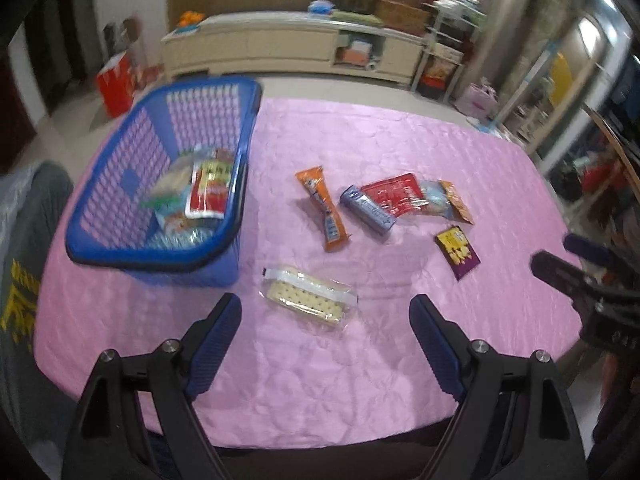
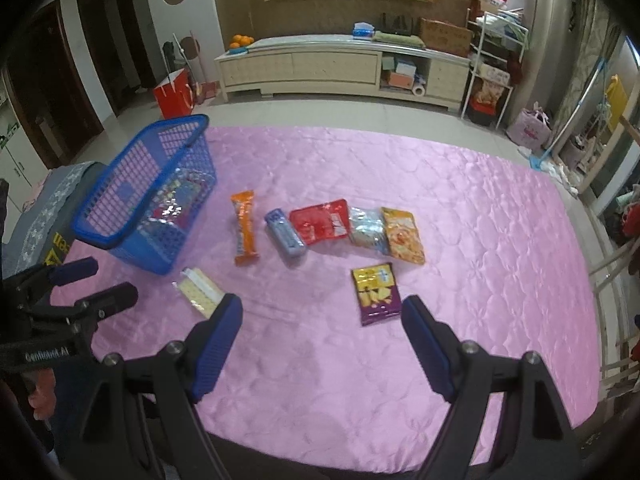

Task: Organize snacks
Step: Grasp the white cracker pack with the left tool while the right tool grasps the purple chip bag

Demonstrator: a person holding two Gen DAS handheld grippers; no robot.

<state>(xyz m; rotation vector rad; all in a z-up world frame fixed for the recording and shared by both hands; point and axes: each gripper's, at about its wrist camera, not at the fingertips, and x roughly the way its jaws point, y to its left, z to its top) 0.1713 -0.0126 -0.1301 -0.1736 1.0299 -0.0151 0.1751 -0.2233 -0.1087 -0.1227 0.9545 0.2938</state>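
Note:
A blue plastic basket (image 1: 104, 216) (image 2: 104, 216) stands at the left of the pink table and holds several snack packs. Loose on the cloth lie a clear cracker pack (image 1: 308, 298) (image 2: 200, 288), an orange bar (image 1: 324, 208) (image 2: 245, 228), a blue-grey pack (image 1: 366, 210) (image 2: 284, 234), a red pouch (image 1: 394, 194) (image 2: 320, 222), a silver-blue pack (image 2: 366, 232), an orange chip bag (image 2: 404, 236) and a purple-yellow pack (image 1: 458, 252) (image 2: 376, 294). My left gripper (image 1: 326, 306) hangs open just short of the cracker pack. My right gripper (image 2: 322, 306) is open near the purple-yellow pack, holding nothing.
The pink quilted cloth (image 2: 480, 240) covers the whole table; its near edge runs under both grippers. A grey patterned chair back (image 2: 60, 200) stands left of the basket. A low cream cabinet (image 2: 340, 68), a red bag (image 2: 174, 94) and shelving line the far wall.

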